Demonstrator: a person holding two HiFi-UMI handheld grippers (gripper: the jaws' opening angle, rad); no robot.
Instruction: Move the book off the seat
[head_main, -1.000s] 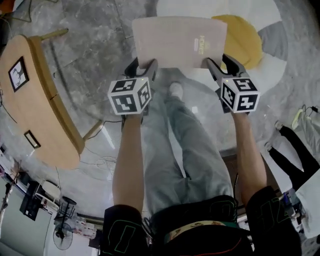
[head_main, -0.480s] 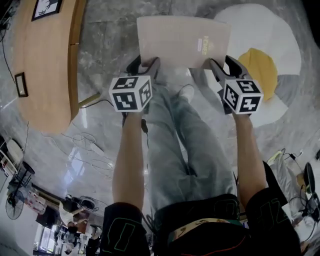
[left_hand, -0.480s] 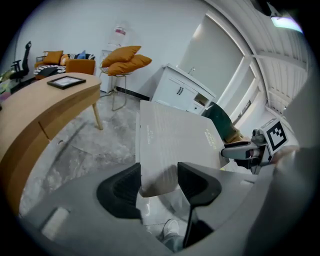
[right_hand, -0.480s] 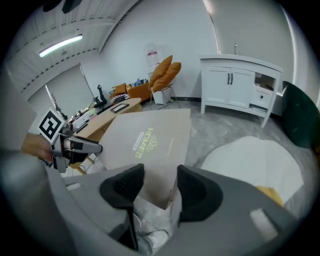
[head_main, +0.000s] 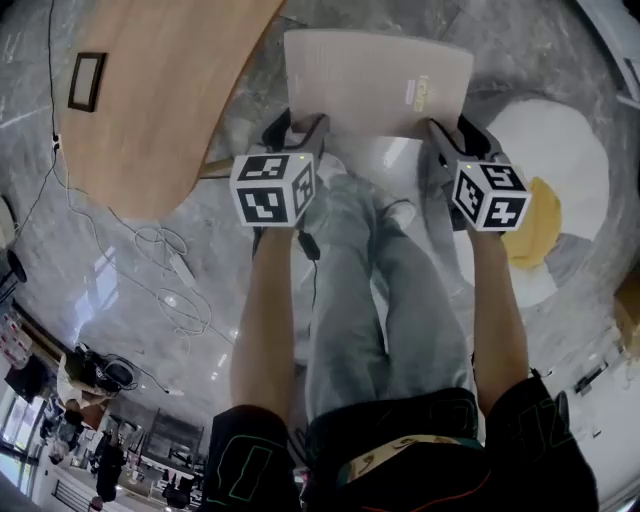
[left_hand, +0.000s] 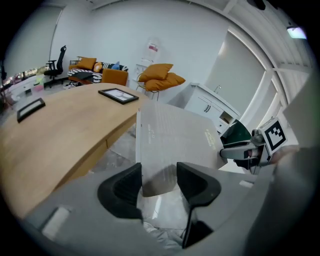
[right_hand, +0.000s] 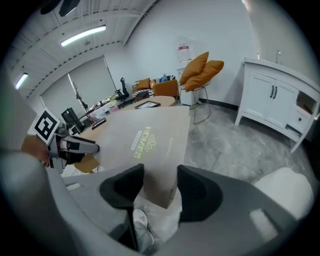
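A large, thin beige book (head_main: 375, 85) with pale gold print hangs flat in the air in front of me, above the marble floor. My left gripper (head_main: 300, 130) clamps its near left corner, and its jaws are closing with the book (left_hand: 175, 135) between the pads. My right gripper (head_main: 450, 135) grips the near right corner. In the left gripper view the corner sits between the left gripper's (left_hand: 159, 175) black pads. In the right gripper view the book (right_hand: 150, 145) runs out from between the right gripper's (right_hand: 160, 177) pads. No seat is in view.
A curved wooden table (head_main: 160, 90) carrying a picture frame (head_main: 87, 80) stands close on the left. Loose cables (head_main: 170, 290) lie on the floor beside it. A white and yellow egg-shaped rug (head_main: 560, 160) lies to the right. A white cabinet (right_hand: 277, 95) stands further right.
The whole view has swung: the table has moved from the far left to the upper left beside the book, and the rug has slid right. Both grippers keep hold of the book.
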